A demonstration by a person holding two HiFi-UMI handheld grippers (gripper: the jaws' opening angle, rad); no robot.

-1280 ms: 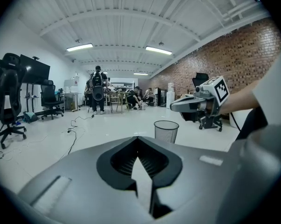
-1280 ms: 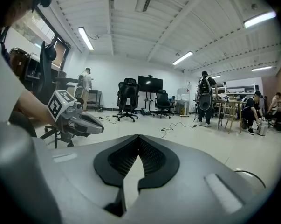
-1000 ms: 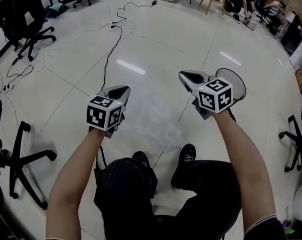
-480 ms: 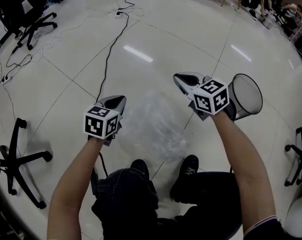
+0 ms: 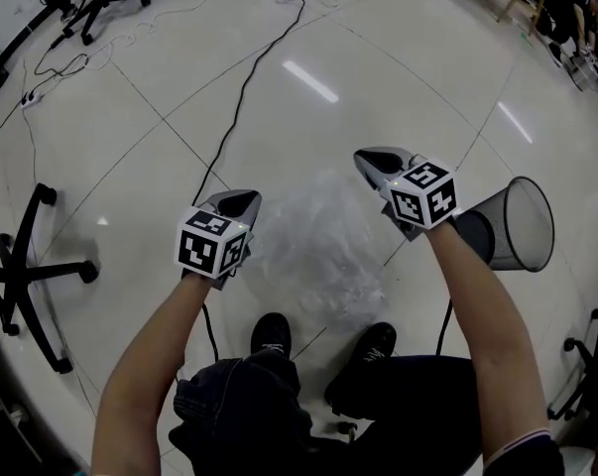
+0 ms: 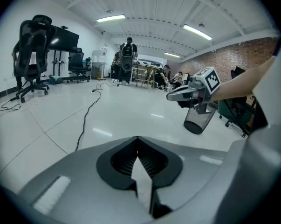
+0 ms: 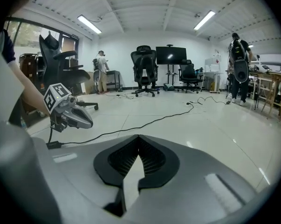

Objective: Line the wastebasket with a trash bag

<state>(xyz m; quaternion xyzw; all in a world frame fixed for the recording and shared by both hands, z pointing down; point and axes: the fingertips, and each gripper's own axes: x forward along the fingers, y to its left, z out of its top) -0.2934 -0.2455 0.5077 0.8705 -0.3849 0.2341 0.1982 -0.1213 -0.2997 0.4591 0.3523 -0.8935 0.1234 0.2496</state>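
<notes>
Both your tools are out in front of you, angled down toward the pale tiled floor (image 5: pixel 398 77). Your left gripper (image 5: pixel 241 202) has its jaws pressed together, tips meeting, and nothing I can make out sits between the ribbed pads. It's the same for your right gripper (image 5: pixel 378 159): jaws squeezed closed, only pale floor colour showing in the wedge behind the tips. The clear trash bag (image 5: pixel 318 251) is between the two tools and below them, a crumpled, see-through heap on the tiles. One edge of it comes close to the nose of the left gripper, and its far edge reaches toward the underside of the right one. Whether either tip touches the film, I can't tell. The wastebasket (image 5: pixel 497 238) is the black mesh one, and it lies on its side just beyond your right gripper on the outer side. Its base is tucked close behind your right wrist and its open rim faces away from the tool. From the left gripper view it shows right under the right tool. A black cable (image 5: pixel 241 97) runs across the floor ahead of your left gripper, well past its tips. An office chair base (image 5: pixel 26 266) sits far off to the outer side of that same tool. Your two black shoes (image 5: pixel 271 333) are planted behind the bag, on your side of both grippers.
</notes>
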